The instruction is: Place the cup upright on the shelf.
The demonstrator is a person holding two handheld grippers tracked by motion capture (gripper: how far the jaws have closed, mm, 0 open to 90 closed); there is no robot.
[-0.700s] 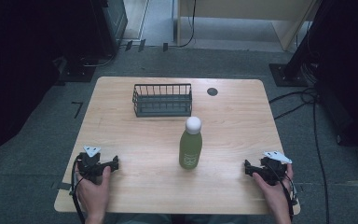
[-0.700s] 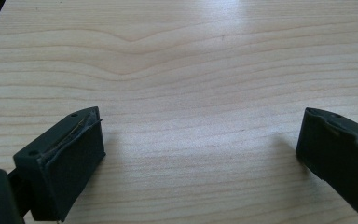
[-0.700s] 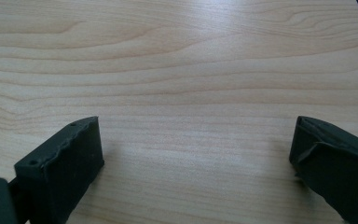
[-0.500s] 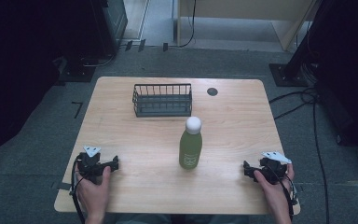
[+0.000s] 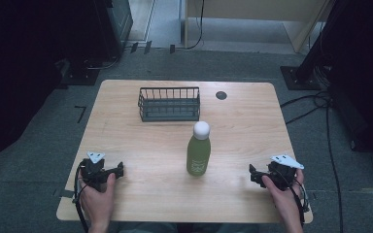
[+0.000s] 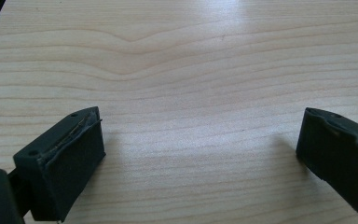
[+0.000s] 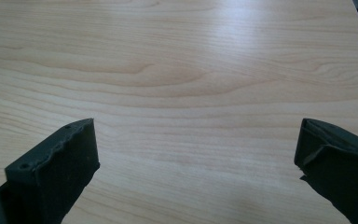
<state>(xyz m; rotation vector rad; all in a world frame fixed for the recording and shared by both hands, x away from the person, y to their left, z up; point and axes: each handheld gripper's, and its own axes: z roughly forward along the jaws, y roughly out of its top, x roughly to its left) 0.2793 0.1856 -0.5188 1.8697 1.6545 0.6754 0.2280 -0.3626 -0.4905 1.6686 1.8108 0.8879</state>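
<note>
The bench (image 5: 141, 145) is carrying three items and both tools. It is lying bare under each tool's camera, with plain wood grain running between the jaws.

The basket (image 5: 169, 103) is sitting toward the far edge, left of centre, and appears to be holding nothing.

The bottle (image 5: 198, 149) is standing upright near the middle of the bench, green with a white cap, in front of the basket and apart from it. It is roughly midway between the two tools and well apart from both, slightly nearer the right one.

The left tool (image 5: 108, 172) is resting at the near left of the bench, jaws spread wide and gripping nothing, as the left gripper view confirms. The right tool (image 5: 256, 175) is resting at the near right, jaws likewise spread wide and gripping nothing.

Judgement: the work is standing at its opening step, with nothing grasped yet. The bottle is the likely object and the basket the likely destination. The next move is calling for one tool, probably the right, to travel inward with jaws apart, straddling the bottle's body below the cap before closing, keeping it upright.
</note>
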